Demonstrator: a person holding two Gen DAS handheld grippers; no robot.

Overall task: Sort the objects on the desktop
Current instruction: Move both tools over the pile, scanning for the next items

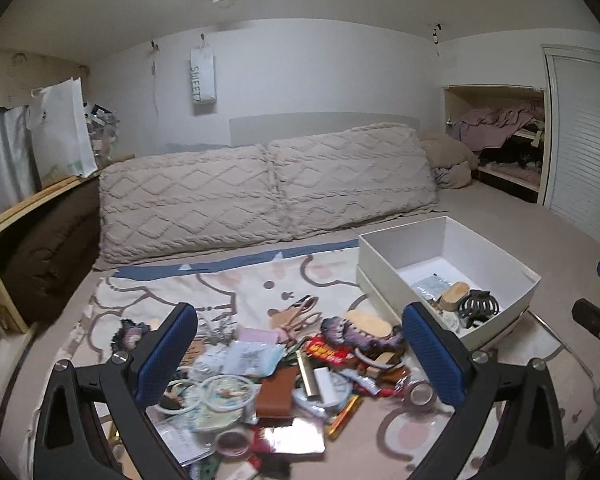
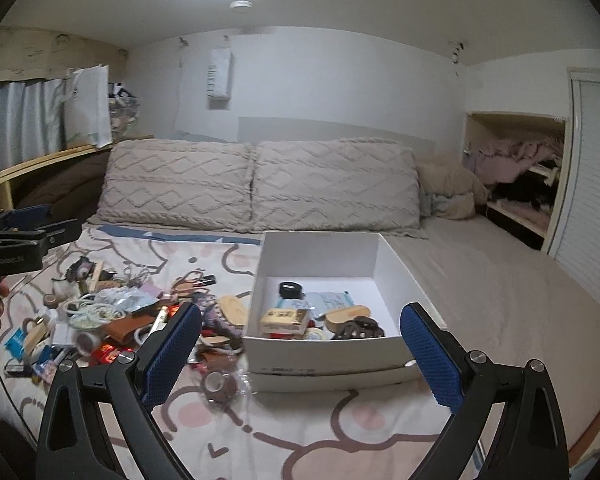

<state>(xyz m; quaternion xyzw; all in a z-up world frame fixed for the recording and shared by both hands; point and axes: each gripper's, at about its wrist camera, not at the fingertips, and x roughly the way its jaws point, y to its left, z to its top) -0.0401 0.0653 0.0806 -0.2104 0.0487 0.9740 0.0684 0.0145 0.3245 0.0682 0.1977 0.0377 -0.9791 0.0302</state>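
On the left, the pile (image 1: 284, 376) of small things lies heaped on the printed blanket (image 1: 220, 280): white rings (image 1: 224, 394), a brown wallet (image 1: 275, 394), a red wrapper (image 1: 328, 354), tape rolls, a mirror-like card (image 1: 298, 438) at the near edge. The left gripper (image 1: 300, 360) hangs over this heap with its 2 blue pads spread wide and nothing between them.

To the right of the pile stands the white box (image 2: 320, 256), touching the heap's edge. It already has a few items in it: a black hair claw (image 1: 478, 306), a tan oval piece (image 1: 454, 294), a yellow packet (image 2: 284, 318), a black round thing (image 2: 290, 289) and some blue-printed paper. Most of the sorting looks undone, judging by how much still lies outside.

The right gripper (image 2: 300, 360) is poised just in front of the box's near wall, fingers also fully apart and empty.

Risks, as I judge them: the heap is tangled, so closing on 1 item could drag rings or cords along with it and spill others off the blanket. Thin, flat things such as the card and packets lie flush on soft cloth; the pads may slide over them or pinch the fabric instead. The box sits on soft bedding, so a nudge on its near wall from the right gripper could tip or shift it. With both grippers working close to the box's left side, they could also knock each other.
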